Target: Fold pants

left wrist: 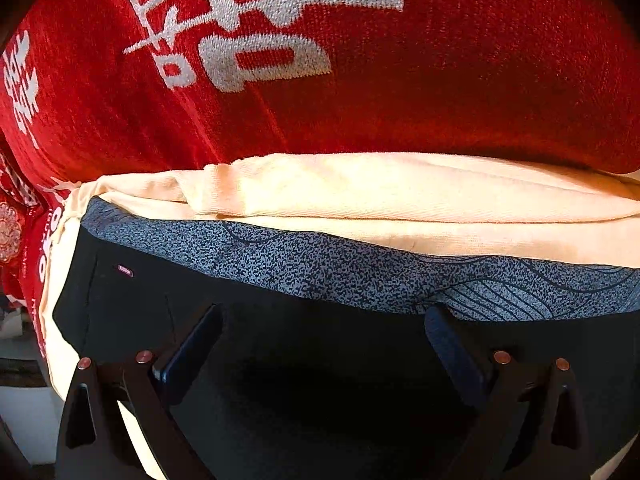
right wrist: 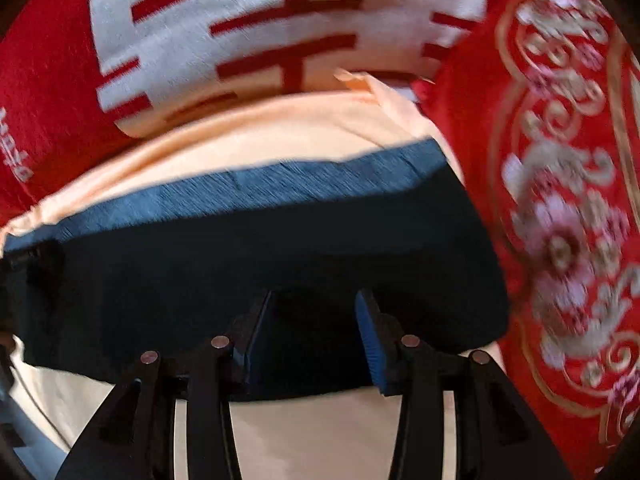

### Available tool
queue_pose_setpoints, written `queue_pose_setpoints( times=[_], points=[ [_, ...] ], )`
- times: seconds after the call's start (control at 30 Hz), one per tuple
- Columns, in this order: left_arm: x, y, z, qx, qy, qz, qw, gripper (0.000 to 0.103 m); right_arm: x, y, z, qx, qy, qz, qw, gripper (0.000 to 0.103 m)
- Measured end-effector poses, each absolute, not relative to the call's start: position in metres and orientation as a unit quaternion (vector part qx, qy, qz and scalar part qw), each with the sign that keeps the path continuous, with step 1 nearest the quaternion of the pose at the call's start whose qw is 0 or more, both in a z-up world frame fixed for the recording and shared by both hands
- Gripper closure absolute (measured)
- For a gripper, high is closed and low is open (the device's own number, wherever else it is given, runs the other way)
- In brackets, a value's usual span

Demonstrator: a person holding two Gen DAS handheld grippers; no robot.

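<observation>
Left wrist view: the left gripper [left wrist: 322,330] hangs wide open, holding nothing, over dark pants [left wrist: 320,360] lying on cream cloth [left wrist: 400,192]. Right gripper [right wrist: 316,320] looks part open and empty, though blurred.

The pants [left wrist: 280,340] are matt dark cloth with a speckled grey knit waistband [left wrist: 360,272]. They lie on cream twill cloth [left wrist: 360,192] and a plush red blanket [left wrist: 440,80] with woven white characters.
</observation>
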State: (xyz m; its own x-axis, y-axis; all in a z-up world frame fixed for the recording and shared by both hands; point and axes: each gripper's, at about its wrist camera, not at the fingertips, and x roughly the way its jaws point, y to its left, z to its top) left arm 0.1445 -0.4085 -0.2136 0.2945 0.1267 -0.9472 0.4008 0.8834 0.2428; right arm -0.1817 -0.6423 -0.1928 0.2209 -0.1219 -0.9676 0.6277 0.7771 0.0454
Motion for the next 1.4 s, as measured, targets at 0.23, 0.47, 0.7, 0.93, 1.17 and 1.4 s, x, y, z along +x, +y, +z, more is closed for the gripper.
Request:
queue_pose_setpoints(
  times=[0.23, 0.47, 0.7, 0.93, 1.17, 1.4],
  points=[
    [0.127, -0.424, -0.197, 0.236, 0.588, -0.086, 0.769, 0.001, -0.190, -0.653, -0.199, 0.240, 0.562, -0.249, 0.751, 0.051],
    [0.073, -0.461, -0.163, 0.242, 0.574, -0.156, 0.766, 0.001, -0.249, -0.660, -0.188, 0.455, 0.453, -0.192, 0.742, 0.047],
    [0.010, -0.514, -0.170, 0.231, 0.588, -0.227, 0.742, 0.001, -0.306, -0.639, -0.232, 0.601, 0.327, -0.227, 0.693, 0.047],
    [-0.011, -0.535, -0.194, 0.243, 0.588, -0.238, 0.734, 0.001, -0.294, -0.660, -0.235, 0.611, 0.256, -0.230, 0.713, 0.047],
    [-0.017, -0.538, -0.192, 0.246, 0.576, -0.239, 0.742, 0.001, -0.298, -0.669, -0.238, 0.625, 0.202, -0.260, 0.708, 0.047],
    [-0.016, -0.528, -0.183, 0.255, 0.568, -0.270, 0.735, 0.039, -0.265, -0.689, -0.235, 0.632, 0.276, -0.257, 0.677, 0.089]
  ],
)
